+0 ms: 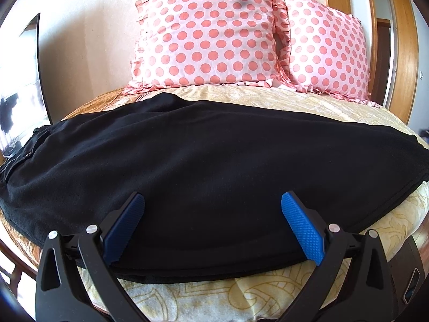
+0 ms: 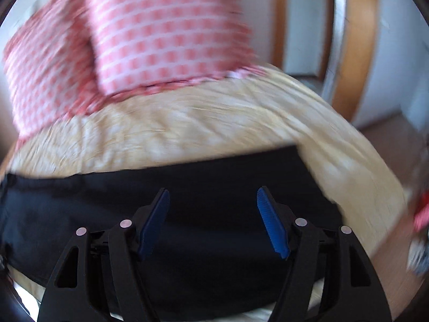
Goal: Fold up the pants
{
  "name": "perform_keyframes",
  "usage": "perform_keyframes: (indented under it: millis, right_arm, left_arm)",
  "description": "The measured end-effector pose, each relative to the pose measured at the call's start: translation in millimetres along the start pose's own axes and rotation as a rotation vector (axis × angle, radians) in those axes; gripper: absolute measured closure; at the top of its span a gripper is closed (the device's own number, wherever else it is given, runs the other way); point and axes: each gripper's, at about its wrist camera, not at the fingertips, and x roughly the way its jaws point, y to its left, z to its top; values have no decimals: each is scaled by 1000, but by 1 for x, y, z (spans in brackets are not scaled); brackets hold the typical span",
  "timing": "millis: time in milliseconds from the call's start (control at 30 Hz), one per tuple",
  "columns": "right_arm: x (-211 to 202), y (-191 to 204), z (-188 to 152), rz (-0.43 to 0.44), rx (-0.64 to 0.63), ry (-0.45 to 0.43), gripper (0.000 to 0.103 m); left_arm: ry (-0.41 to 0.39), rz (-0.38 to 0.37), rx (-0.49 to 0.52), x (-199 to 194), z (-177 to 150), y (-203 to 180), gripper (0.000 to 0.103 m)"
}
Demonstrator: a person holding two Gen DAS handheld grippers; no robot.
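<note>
Left wrist view, left edge: a dark-framed mirror or screen [image 1: 25,80] stands against the pale wall [image 1: 88,32], which one cannot be told. Bed [image 1: 241,292]: covered with a cream and gold patterned bedspread. Pants [image 1: 209,161]: black, laid flat crosswise over the bed in a long band from the left edge to the right, doubled over, with a seamed edge running along the near side. Left tongs [image 1: 211,201]: black arms with blue ribbed pads [image 1: 301,228], jaws standing wide apart over the near edge of the pants, nothing clamped between them; whether the tips touch the cloth cannot be told. Pillows: two, pink with darker pink dots and frilled edges, the larger pillow [image 1: 206,35] leaning at the head of the bed behind the pants, the second pillow [image 1: 329,53] just beside it on the right and partly tucked behind it. Far right: a wooden door frame [image 1: 402,53]. Right wrist view, heavily blurred: the right tongs [image 2: 213,196] hang over the right end of the black pants [image 2: 228,171], jaws open fairly wide, gripping nothing; bedspread and a dotted pillow [image 2: 166,32] lie beyond, wooden frame at right.
</note>
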Motion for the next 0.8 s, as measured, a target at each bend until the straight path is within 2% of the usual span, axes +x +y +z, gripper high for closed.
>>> perform_keyframes:
  millis: [67, 133, 233, 333, 500, 633, 800]
  right_arm:
    - [-9, -47, -9, -37, 146, 4, 39]
    - [-14, -82, -18, -10, 261, 6, 40]
    - [-10, -104, -26, 23, 330, 28, 45]
    - [-7, -109, -36, 61, 368, 48, 46]
    - [-11, -110, -42, 58, 434, 37, 53]
    - [-17, -114, -51, 63, 497, 23, 54]
    - [-12, -112, -54, 187, 552, 29, 54]
  left_arm:
    - [0, -3, 2, 0, 0, 0, 2]
    - [-2, -5, 3, 1, 0, 0, 2]
    - [-4, -2, 1, 1, 0, 0, 2]
    - [-2, -4, 3, 1, 0, 0, 2]
    - [5, -3, 0, 2, 1, 0, 2]
    - [4, -3, 0, 2, 1, 0, 2]
    - [1, -5, 2, 2, 1, 0, 2]
